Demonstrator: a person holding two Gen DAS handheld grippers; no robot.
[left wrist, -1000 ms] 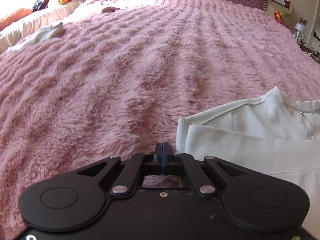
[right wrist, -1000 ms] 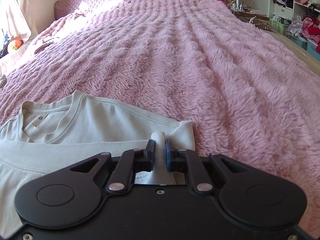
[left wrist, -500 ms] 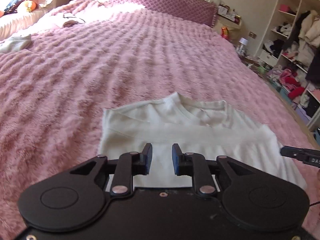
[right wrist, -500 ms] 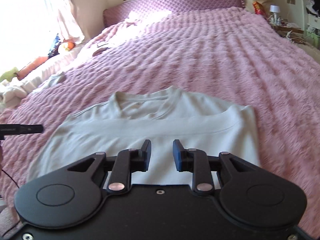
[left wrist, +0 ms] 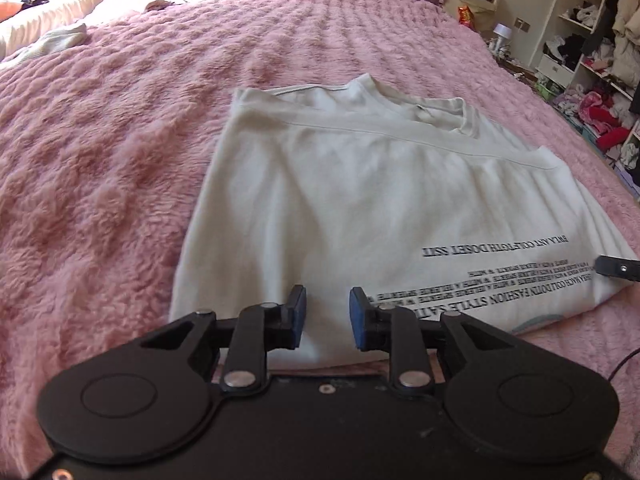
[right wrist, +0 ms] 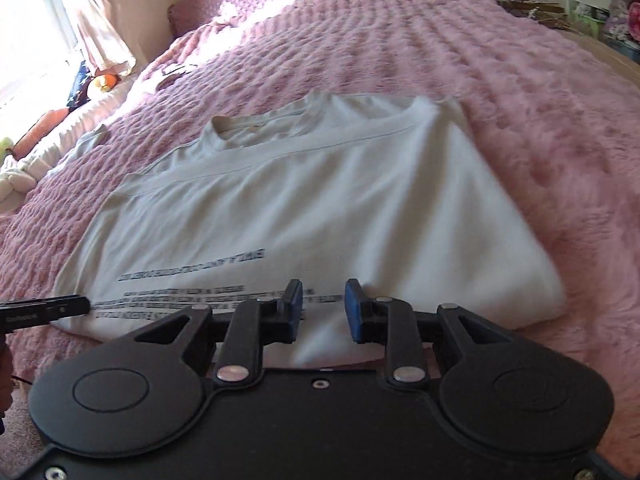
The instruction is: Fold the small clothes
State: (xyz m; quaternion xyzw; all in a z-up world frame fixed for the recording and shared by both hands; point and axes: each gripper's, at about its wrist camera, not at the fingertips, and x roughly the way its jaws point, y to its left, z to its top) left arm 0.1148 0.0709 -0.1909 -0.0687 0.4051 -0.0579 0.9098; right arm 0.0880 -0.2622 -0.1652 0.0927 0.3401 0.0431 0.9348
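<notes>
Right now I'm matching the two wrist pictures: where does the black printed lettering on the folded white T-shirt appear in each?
Left wrist view: the black printed lettering sits lower right, just beyond the right blue pad.
Right wrist view: the lettering sits lower left, beyond the left pad.
Shared landmark: the shirt's ribbed neckline, at the far edge of the folded white T-shirt.

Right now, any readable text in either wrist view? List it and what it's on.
White T-shirt, print upside down in the left wrist view: the largest lines look like "EMLA ANT COLLSTOTH DOSET SSIT" and "FASHION STYLE"; letters uncertain.
Smaller lines between: too small to read.
Same print in the right wrist view: blurred, unreadable.
Red packet beyond the bed: marking illegible.
</notes>
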